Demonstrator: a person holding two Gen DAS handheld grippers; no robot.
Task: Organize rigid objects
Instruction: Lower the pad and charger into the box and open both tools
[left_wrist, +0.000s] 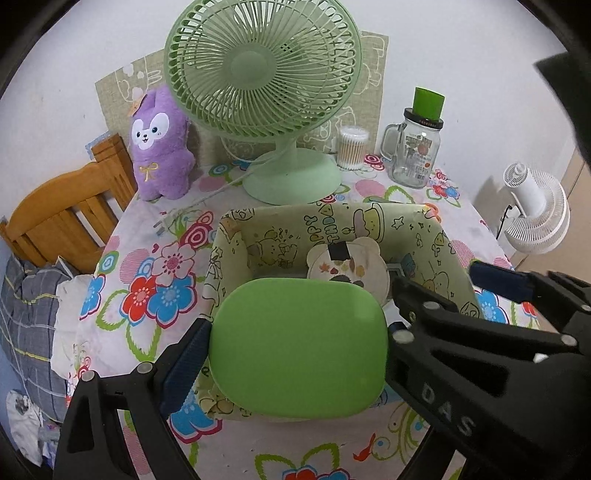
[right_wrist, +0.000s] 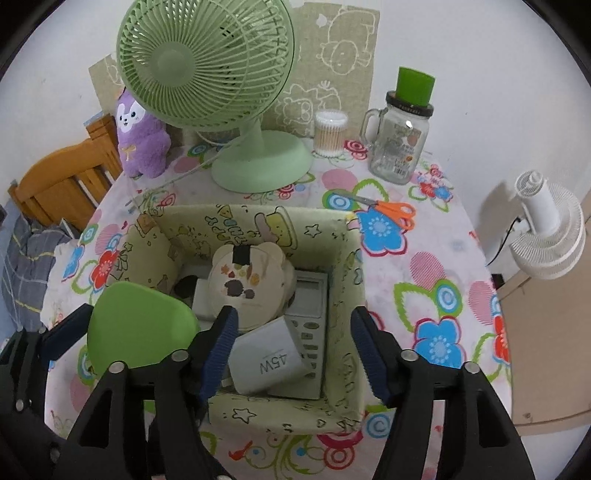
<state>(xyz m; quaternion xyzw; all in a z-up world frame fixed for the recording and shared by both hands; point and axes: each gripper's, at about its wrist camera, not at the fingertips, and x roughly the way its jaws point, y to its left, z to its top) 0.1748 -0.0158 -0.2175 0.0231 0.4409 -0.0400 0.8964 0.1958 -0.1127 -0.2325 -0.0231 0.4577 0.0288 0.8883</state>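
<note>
My left gripper (left_wrist: 290, 343) is shut on a green rounded case (left_wrist: 299, 347), its blue pads pressing on both sides. The case hangs over the near left corner of a pale green cartoon-print fabric basket (left_wrist: 295, 218). In the right wrist view the case (right_wrist: 140, 328) shows at the basket's left. My right gripper (right_wrist: 295, 347) stands open over the basket (right_wrist: 258, 212). Below it, a white 45W charger (right_wrist: 266, 358) lies against a grey remote control (right_wrist: 310, 306), free of the pads. A cream bear-shaped piece (right_wrist: 243, 280) with a black tab rests further back.
On the flower-print tablecloth behind the basket stand a green desk fan (right_wrist: 207, 70), a purple plush toy (right_wrist: 138, 136), a cotton swab tub (right_wrist: 330, 133) and a glass mug jar (right_wrist: 399, 140) with a green cap. Orange scissors (right_wrist: 391, 210) lie right of the basket. A wooden chair (right_wrist: 62, 184) stands left.
</note>
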